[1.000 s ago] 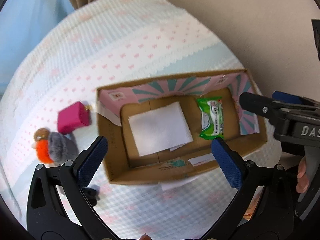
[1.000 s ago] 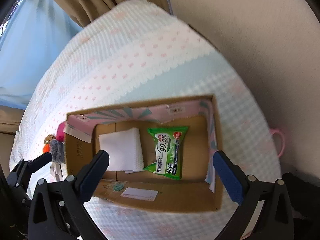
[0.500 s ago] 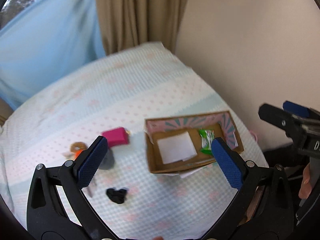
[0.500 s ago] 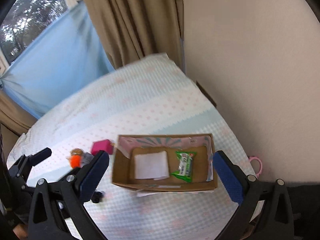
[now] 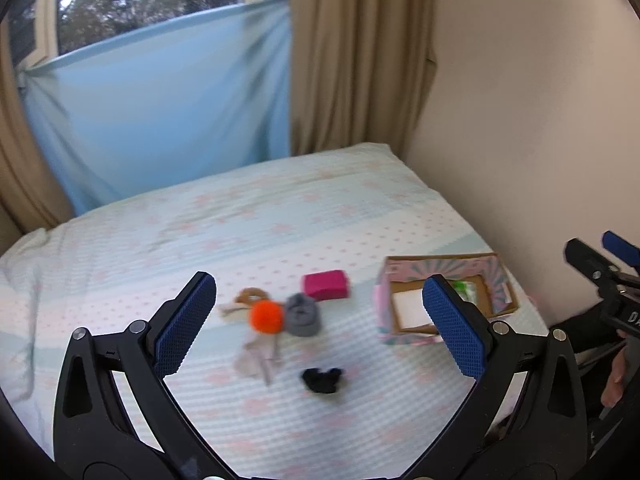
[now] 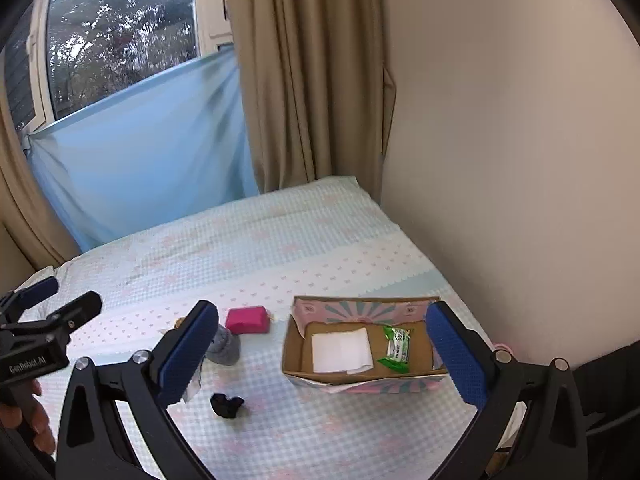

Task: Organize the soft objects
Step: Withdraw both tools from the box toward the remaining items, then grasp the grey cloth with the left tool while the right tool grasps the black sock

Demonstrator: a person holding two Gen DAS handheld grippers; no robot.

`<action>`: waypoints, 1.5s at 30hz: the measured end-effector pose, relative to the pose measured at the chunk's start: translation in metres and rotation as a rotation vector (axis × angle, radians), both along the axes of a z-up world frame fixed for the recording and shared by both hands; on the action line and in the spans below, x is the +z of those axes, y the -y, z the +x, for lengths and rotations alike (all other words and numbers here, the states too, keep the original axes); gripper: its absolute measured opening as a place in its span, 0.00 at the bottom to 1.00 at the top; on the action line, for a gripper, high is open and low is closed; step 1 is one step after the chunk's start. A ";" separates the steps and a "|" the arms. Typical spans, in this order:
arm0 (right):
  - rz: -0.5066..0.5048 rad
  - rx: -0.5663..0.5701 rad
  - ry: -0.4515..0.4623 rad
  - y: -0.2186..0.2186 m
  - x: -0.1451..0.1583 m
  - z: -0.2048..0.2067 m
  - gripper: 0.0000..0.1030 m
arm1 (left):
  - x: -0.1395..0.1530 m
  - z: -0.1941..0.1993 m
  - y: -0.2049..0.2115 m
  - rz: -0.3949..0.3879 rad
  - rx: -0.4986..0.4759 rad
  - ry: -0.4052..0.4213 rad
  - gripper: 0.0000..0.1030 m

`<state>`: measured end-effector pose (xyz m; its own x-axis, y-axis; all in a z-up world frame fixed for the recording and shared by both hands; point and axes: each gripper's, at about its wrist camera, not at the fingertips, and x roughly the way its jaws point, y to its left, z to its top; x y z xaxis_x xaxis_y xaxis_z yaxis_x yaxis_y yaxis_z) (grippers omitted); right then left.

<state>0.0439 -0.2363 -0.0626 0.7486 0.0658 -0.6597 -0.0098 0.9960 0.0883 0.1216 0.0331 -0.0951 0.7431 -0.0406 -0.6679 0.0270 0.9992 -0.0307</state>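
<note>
Now that both claws, left claw (image 5: 320, 320) and right claw (image 6: 322, 356), have pulled back spread and empty (box (image 6: 360, 350) lower right), loose soft items (image 5: 304, 314) at frame centre await sorting.

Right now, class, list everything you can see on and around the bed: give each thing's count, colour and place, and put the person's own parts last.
Bed: one, pale blue and white cover with pink dots, against the wall.
Cardboard box: one, brown with pink patterned walls, right side of the bed.
White cloth: one, inside the box, left part.
Wipes pack: one, green, inside the box, right part.
Pouch: one, magenta, on the bed left of the box.
Grey plush: one, beside the pouch.
Orange pompom: one, touching the grey plush.
Black item: one, nearest the camera.
Curtain: beige, behind the bed.
Blue sheet: one, across the window.
Left claw: open, empty.
Right claw: open, empty.
</note>
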 end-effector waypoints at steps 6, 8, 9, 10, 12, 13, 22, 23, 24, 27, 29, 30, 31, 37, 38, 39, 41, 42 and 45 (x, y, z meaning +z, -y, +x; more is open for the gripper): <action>0.030 0.007 0.001 -0.046 -0.013 -0.013 1.00 | -0.008 -0.019 -0.061 0.007 0.016 -0.005 1.00; 0.042 0.008 -0.005 -0.061 -0.019 -0.015 1.00 | -0.015 -0.020 -0.077 0.007 0.012 -0.015 1.00; 0.038 0.005 -0.006 -0.071 -0.024 -0.016 1.00 | -0.022 -0.018 -0.087 0.006 0.007 -0.024 1.00; 0.034 0.003 -0.006 -0.078 -0.025 -0.018 1.00 | -0.028 -0.017 -0.094 0.004 0.002 -0.034 1.00; 0.037 0.002 -0.012 -0.093 -0.035 -0.019 1.00 | -0.044 -0.013 -0.107 0.003 -0.005 -0.060 1.00; 0.041 0.003 -0.019 -0.100 -0.042 -0.018 1.00 | -0.052 -0.010 -0.113 0.002 -0.008 -0.072 1.00; 0.033 0.087 -0.117 -0.157 -0.134 -0.012 1.00 | -0.151 0.025 -0.140 -0.009 -0.082 -0.178 1.00; 0.035 0.095 -0.125 -0.162 -0.144 -0.012 1.00 | -0.161 0.029 -0.139 -0.009 -0.090 -0.183 1.00; 0.034 0.105 -0.139 -0.166 -0.158 -0.010 1.00 | -0.179 0.035 -0.138 -0.008 -0.105 -0.193 1.00; 0.044 0.156 -0.198 -0.180 -0.205 -0.004 1.00 | -0.221 0.048 -0.136 -0.014 -0.128 -0.228 1.00; 0.034 0.182 -0.230 -0.188 -0.237 -0.002 1.00 | -0.252 0.057 -0.133 -0.025 -0.145 -0.267 1.00; 0.031 0.190 -0.241 -0.190 -0.250 -0.001 1.00 | -0.271 0.062 -0.131 -0.032 -0.156 -0.285 0.99; 0.027 0.198 -0.258 -0.193 -0.267 -0.001 1.00 | -0.283 0.065 -0.130 -0.035 -0.163 -0.295 0.99; 0.001 0.217 -0.314 -0.205 -0.345 0.004 1.00 | -0.362 0.086 -0.119 -0.058 -0.206 -0.349 0.99; -0.012 0.222 -0.317 -0.207 -0.356 0.006 1.00 | -0.370 0.088 -0.117 -0.061 -0.211 -0.355 0.99; -0.024 0.228 -0.317 -0.209 -0.366 0.008 1.00 | -0.382 0.091 -0.114 -0.065 -0.217 -0.362 0.99; -0.043 0.243 -0.313 -0.212 -0.379 0.010 0.99 | -0.400 0.094 -0.110 -0.055 -0.225 -0.372 0.99; -0.052 0.256 -0.313 -0.214 -0.387 0.011 0.95 | -0.407 0.096 -0.108 -0.043 -0.227 -0.377 0.99; -0.075 0.283 -0.329 -0.219 -0.403 0.013 0.83 | -0.423 0.099 -0.106 -0.020 -0.226 -0.379 0.99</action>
